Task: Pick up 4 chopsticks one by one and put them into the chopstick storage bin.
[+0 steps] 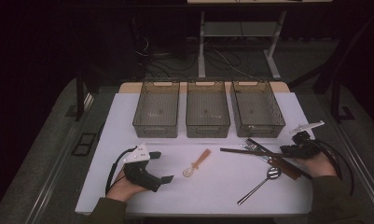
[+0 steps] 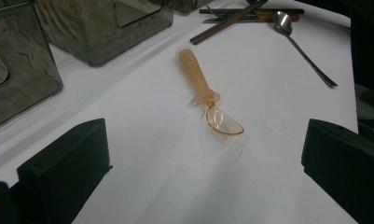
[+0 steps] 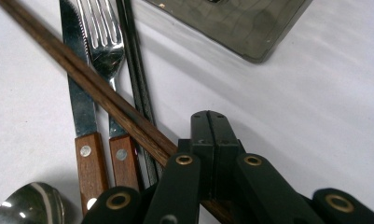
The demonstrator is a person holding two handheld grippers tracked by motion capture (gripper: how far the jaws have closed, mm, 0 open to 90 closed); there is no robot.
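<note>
My left gripper [image 1: 161, 167] rests low on the white bench [image 1: 128, 112] with its jaws spread wide and nothing between them, aimed at the translucent orange plastic spoon [image 2: 208, 95] that lies flat just ahead, near the middle of the bench. That spoon looks light, stiff and a little slick; I judge the thick ribbed handle the better place to pinch it, since the thin clear bowl could skate or crack. My left hand [image 1: 121, 189] grips from below, wrist laid level.

To the right lie the dark brown wooden chopsticks [image 3: 89, 81], long, thin and rigid, light enough to roll or swing if taken at one end. They cross a wood-handled steel knife [image 3: 82, 116] and matching fork [image 3: 105, 51], with a steel spoon [image 1: 261, 183] just beside. My right gripper [image 3: 212, 130] is pressed together, its jaws meeting edge to edge; the chopstick ends run under its linkage, and I cannot tell whether they are pinched. My right hand [image 1: 317, 163] holds it low, pointing left along the sticks.
</note>
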